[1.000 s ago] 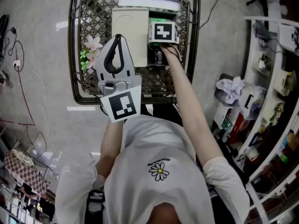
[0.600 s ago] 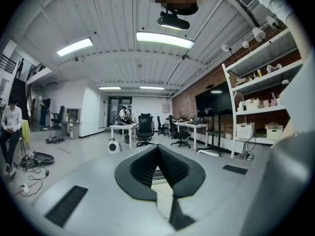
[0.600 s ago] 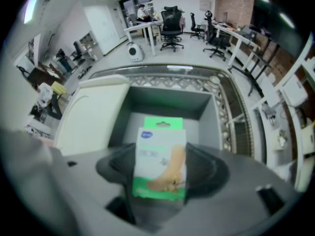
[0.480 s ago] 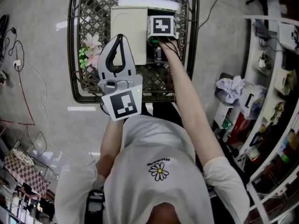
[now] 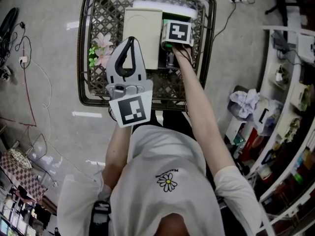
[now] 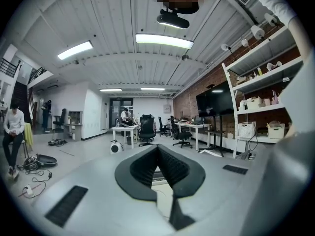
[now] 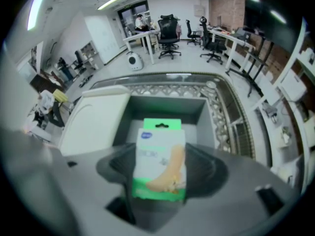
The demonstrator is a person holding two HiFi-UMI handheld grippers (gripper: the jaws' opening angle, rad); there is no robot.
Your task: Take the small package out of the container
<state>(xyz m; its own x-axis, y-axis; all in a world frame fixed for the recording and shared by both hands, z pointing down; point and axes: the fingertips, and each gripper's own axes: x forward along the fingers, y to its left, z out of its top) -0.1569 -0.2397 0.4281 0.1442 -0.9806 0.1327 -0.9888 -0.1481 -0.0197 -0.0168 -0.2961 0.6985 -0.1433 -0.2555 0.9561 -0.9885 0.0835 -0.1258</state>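
Looking down from the head view, table (image 5: 101,14): I see a dark lattice top with a raised rim, and everything else sits on or above it.
Slab (image 5: 141,33): cream and flat, it lies on the lattice just beside the container, on its left. I cannot tell whether it is that container's lid.
Container (image 7: 165,107): a grey box, open on top, standing near the table's far right part. Its inner walls show bare in my right gripper view.
Left gripper (image 5: 129,43): it hangs over the table's near half, in front of the slab. Its fingers are pressed together at the tips with nothing between them, and its own view looks out across the room.
Right gripper (image 7: 160,176): it is held over the container on an outstretched arm, with its fingers clamped on the package from both sides.
Flowers (image 5: 100,53): a pale pink and green sprig on the lattice, left of the slab.
Package (image 7: 158,151): small, white and green, with a foot printed on it. It stands upright between my right fingers, over the container's opening.
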